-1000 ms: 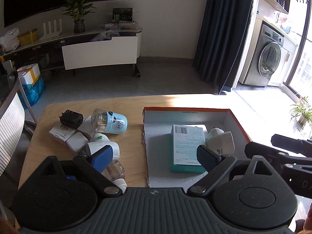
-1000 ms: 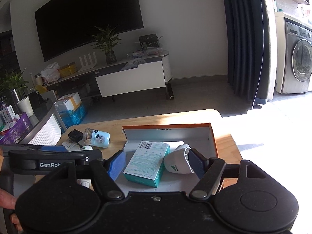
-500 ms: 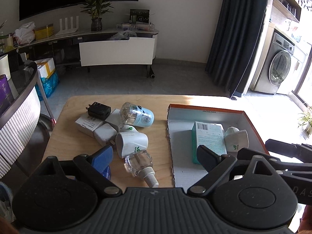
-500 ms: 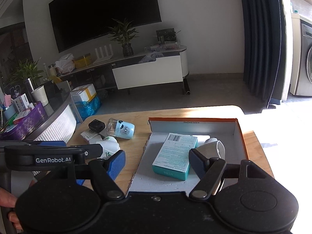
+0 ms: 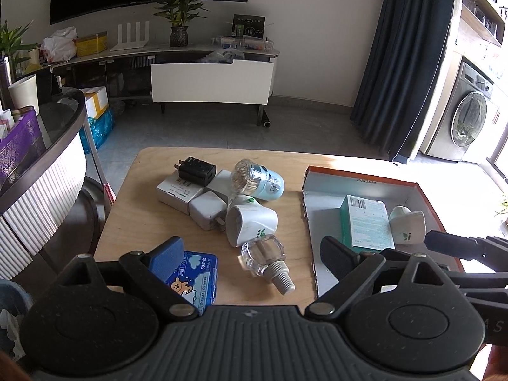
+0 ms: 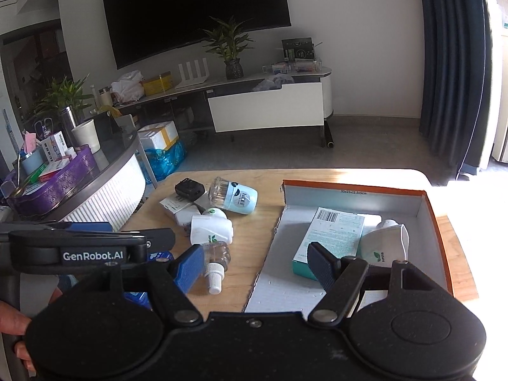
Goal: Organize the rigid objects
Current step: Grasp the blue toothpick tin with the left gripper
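Living room, wooden bench [image 5: 133, 209] | box [image 5: 358, 180] at 3 o'clock held carton [image 5: 365, 222], diffuser [image 5: 408, 227] | loose pile [image 5: 222, 200] at 10 o'clock | left hand-held gripper [image 5: 250, 254] and right hand-held gripper [image 6: 254, 262] both agape, empty

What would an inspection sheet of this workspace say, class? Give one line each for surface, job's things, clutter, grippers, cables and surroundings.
Surface: wooden table, part sunlit.
Job's things: orange-rimmed box holds a teal carton and a white plug-in unit. Left of it lie a black charger, white adapters, a blue-capped jar, a second white plug-in unit, a clear refill bottle and a blue floss-pick box.
Clutter: nothing seen.
Grippers: left gripper and right gripper both open, holding nothing.
Cables: nothing seen.
Surroundings: TV, potted plant, washing machine, dark curtain.
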`<action>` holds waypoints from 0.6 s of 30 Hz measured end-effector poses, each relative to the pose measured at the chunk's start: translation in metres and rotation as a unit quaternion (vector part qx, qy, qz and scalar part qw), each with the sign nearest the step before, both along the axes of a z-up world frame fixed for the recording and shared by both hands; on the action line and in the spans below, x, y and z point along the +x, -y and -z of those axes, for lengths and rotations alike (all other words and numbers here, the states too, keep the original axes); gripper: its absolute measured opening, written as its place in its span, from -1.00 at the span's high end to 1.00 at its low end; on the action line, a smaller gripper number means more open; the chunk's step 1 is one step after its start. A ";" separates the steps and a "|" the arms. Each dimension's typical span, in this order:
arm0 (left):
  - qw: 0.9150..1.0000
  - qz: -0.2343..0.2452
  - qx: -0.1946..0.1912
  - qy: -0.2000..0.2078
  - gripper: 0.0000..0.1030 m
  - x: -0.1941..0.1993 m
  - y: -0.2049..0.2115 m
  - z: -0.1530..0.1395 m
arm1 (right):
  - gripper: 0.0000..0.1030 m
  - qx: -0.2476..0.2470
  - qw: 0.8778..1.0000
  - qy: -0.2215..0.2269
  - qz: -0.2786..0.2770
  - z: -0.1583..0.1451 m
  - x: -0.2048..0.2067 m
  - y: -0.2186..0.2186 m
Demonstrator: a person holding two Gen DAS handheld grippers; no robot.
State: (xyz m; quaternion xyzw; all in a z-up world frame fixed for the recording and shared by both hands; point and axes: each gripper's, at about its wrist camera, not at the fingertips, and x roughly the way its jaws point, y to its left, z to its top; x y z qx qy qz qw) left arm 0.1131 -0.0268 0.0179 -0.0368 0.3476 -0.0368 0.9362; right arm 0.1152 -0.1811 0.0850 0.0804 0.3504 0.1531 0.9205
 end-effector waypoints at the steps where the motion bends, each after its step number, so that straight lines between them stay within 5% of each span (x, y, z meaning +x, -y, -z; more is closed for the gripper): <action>1: 1.000 -0.002 -0.001 -0.001 -0.85 0.000 -0.002 0.000 | -0.65 0.000 1.000 0.000 -0.002 0.000 0.000 -0.002; 18: 0.999 -0.034 -0.012 -0.013 -0.85 -0.012 -0.045 0.014 | -0.65 -0.010 0.999 -0.010 -0.046 0.006 0.000 -0.036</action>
